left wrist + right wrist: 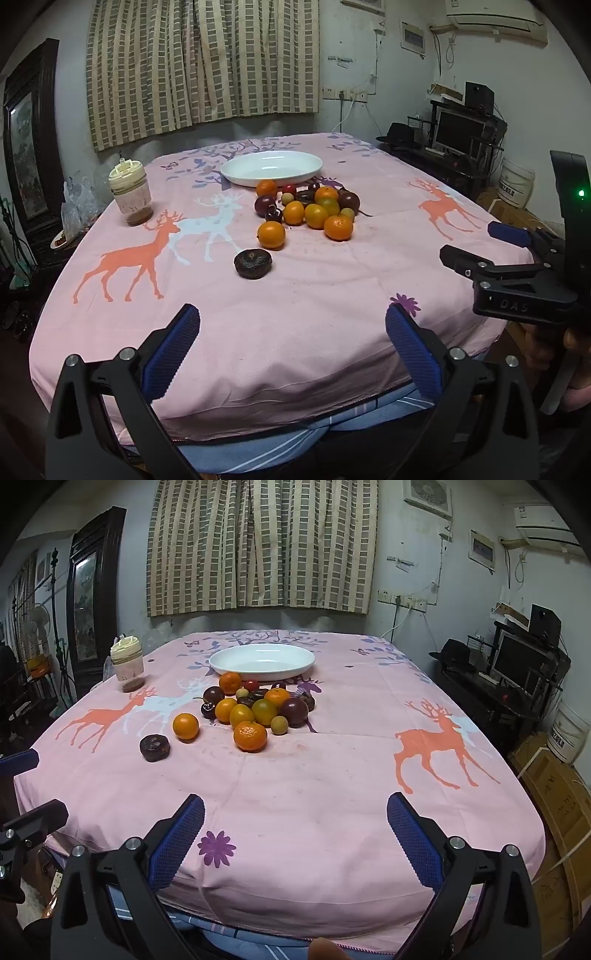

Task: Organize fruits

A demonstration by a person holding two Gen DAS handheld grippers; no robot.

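A pile of fruit (314, 208) (258, 705) lies mid-table: several oranges, dark purple fruits and small yellow ones. One orange (271, 234) (185, 726) and a dark flattened fruit (253, 263) (154, 748) lie apart at the near left. An empty white oval dish (271, 168) (262, 661) stands just behind the pile. My left gripper (291, 350) is open and empty above the table's near edge. My right gripper (295, 834) is open and empty too; it also shows in the left wrist view (491, 243).
A pink deer-print cloth (258, 332) (332, 775) covers the table. A lidded jar (130, 194) (127, 664) stands at the far left. A desk with a monitor (517, 664) and a white bucket (567, 734) stand to the right. Curtains hang behind.
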